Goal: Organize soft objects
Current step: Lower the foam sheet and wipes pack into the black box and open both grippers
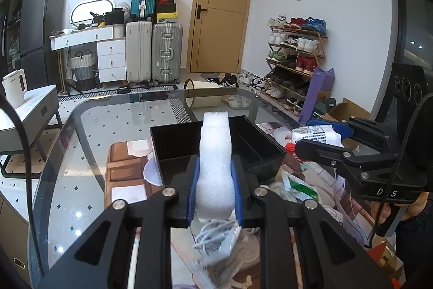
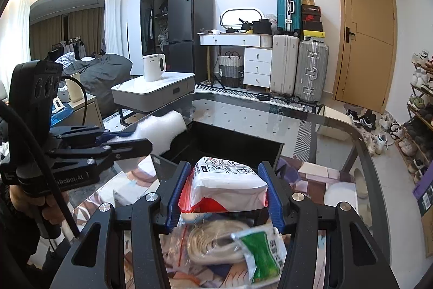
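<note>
We note a smoky glass table (image 1: 89,132) with rounded corners, reflective, over a patterned mat. On it stands a rectangular black bin (image 1: 216,145) with matte walls. The left gripper (image 1: 215,188) is clamped on a white foam block (image 1: 215,153), porous and upright, held above the bin's near edge. The right gripper (image 2: 223,188) is clamped on a soft white plastic pack (image 2: 230,180), glossy and printed, just near of the bin. Bagged white cables (image 1: 216,237) lie below, nearer us.
</note>
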Available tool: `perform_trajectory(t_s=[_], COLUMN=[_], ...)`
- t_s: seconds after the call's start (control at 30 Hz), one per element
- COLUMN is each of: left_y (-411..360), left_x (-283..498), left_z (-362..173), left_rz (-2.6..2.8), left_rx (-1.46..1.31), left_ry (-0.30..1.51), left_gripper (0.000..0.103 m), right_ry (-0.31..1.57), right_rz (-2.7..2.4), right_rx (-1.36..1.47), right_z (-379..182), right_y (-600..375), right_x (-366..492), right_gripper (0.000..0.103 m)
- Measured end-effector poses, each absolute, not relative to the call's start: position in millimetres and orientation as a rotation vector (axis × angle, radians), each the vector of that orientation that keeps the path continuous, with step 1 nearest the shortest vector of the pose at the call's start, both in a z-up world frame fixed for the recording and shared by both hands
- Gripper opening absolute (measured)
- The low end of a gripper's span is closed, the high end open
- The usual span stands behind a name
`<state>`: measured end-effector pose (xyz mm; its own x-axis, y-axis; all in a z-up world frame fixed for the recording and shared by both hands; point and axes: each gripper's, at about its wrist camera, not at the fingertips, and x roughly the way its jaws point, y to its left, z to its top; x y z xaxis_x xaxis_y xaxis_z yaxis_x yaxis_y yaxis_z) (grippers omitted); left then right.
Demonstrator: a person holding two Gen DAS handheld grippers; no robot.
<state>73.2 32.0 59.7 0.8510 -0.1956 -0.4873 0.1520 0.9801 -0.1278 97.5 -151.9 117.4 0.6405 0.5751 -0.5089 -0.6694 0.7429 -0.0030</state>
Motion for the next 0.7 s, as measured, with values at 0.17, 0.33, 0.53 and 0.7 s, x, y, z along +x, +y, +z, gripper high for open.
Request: perform_trajectory(t_s=[0.17, 0.33, 0.53, 0.7], left_y=[33, 35, 32, 32], left_x=[87, 104, 118, 127], left_z=[57, 51, 46, 41], left_rz=[-0.179, -0.173, -0.175, -0.174], left_rx=[-0.087, -0.101, -0.086, -0.076], left_ry=[0.530, 0.549, 0.569, 0.589], left_gripper=[0.020, 0.020, 0.020, 0.020], right_ry=[0.523, 0.530, 0.554, 0.582], right_rz=[0.716, 0.723, 0.722, 0.720], right_rx=[-0.210, -0.224, -0.234, -0.256], right_z=[114, 113, 106, 97], right_y=[-145, -132, -123, -117], right_x=[116, 136, 154, 169], right_gripper=[0.053, 0.053, 0.053, 0.053])
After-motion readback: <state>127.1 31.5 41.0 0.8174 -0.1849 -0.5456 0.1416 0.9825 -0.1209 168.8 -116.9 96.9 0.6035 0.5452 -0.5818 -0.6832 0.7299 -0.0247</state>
